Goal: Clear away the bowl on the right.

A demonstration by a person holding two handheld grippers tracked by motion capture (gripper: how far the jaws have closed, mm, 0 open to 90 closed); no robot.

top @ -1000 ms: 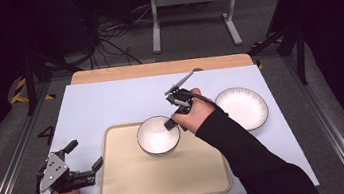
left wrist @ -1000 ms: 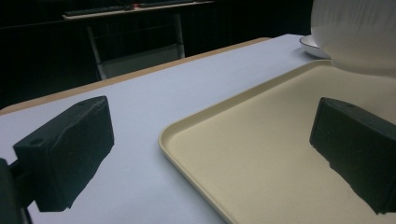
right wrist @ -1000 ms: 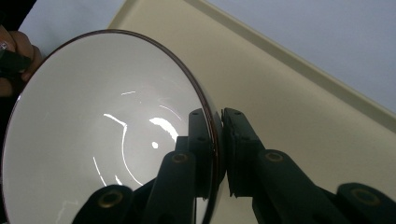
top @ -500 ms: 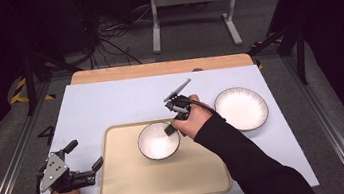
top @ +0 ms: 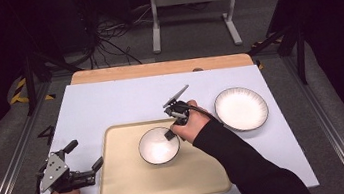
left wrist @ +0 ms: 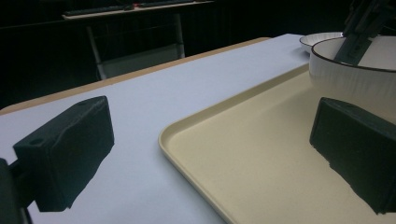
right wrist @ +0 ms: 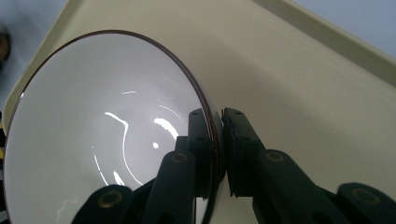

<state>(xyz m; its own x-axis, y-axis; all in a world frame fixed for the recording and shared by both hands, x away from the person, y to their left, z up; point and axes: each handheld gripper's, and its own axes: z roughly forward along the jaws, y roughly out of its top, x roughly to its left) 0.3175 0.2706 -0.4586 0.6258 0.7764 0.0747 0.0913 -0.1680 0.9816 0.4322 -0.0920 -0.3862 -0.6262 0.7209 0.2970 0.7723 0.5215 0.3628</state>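
- White and glossy inside, with a thin dark rim, the bowl [top: 159, 146] is sitting over the upper middle of the cream tray [top: 121, 184]; whether its base is touching the tray you cannot tell from the high view.
- Your right claw [top: 170, 134] is pinching the bowl's rim on its right side: in the right gripper view one jaw is pressing inside the bowl [right wrist: 93, 140] and the other outside, with the wall clamped between them.
- Your left claw [top: 86, 161] is resting at the tabletop's [top: 120, 101] near left corner, just beside the tray's left edge, jaws spread wide and gripping nothing.
- In the left gripper view one jaw is hanging over the pale tabletop [left wrist: 154, 93] and the other over the tray [left wrist: 261, 154], so the tray's rim is running between them.
- Farther off in that view, the bowl [left wrist: 355, 70] is showing with the right claw's jaw dipping into it.
- A white plate [top: 241, 108] is lying on the tabletop to the right of the tray, well apart from the bowl.
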